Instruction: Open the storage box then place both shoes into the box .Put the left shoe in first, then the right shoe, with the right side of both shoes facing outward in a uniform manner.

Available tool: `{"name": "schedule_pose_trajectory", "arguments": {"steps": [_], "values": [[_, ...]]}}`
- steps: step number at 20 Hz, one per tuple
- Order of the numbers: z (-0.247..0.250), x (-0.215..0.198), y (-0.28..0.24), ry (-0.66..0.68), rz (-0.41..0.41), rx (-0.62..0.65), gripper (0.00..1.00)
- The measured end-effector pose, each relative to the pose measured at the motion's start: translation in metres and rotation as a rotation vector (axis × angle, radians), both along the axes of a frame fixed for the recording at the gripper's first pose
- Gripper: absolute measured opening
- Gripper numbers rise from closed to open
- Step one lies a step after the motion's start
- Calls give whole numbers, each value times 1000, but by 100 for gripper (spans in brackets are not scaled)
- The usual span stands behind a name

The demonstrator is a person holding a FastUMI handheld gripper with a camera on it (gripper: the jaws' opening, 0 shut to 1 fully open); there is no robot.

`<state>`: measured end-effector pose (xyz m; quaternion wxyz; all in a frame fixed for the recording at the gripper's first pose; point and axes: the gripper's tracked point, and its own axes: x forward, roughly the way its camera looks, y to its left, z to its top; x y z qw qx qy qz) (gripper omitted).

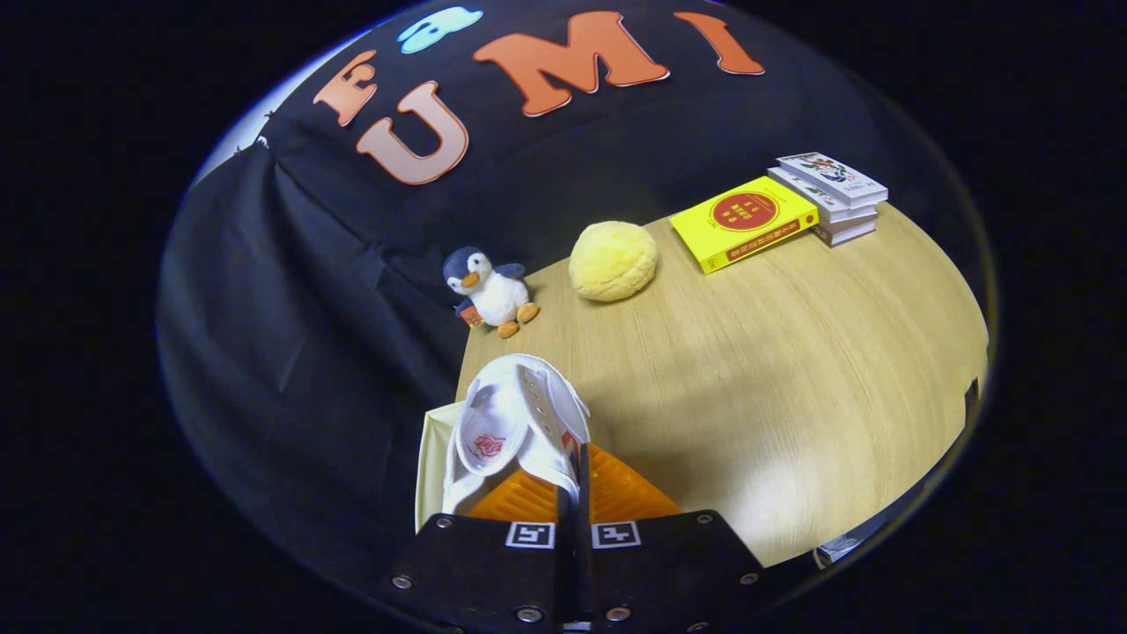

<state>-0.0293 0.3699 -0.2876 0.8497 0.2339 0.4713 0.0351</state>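
Note:
A white shoe [515, 414] with a red mark on its insole hangs right at my fingers, its opening turned toward the camera. My gripper [577, 462] is shut on the shoe's side wall, both fingers pressed together on the thin edge. Under and just left of the shoe, a strip of the cream storage box [429, 458] shows at the table's left corner. The shoe and my fingers hide most of the box. I cannot tell whether this is the left or the right shoe.
Beyond the shoe on the wooden table [775, 379] sit a penguin plush [489, 291] and a round yellow plush [613, 261]. Farther right lie a yellow book [744, 222] and a stack of books [832, 195]. Black cloth hangs behind and to the left.

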Motion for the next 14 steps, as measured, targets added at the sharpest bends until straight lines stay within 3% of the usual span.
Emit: {"name": "schedule_pose_trajectory", "arguments": {"steps": [7,14], "values": [[-34,-20,71,72,87,-77,2],[-70,-6,56,93,-36,-219,3]]}}
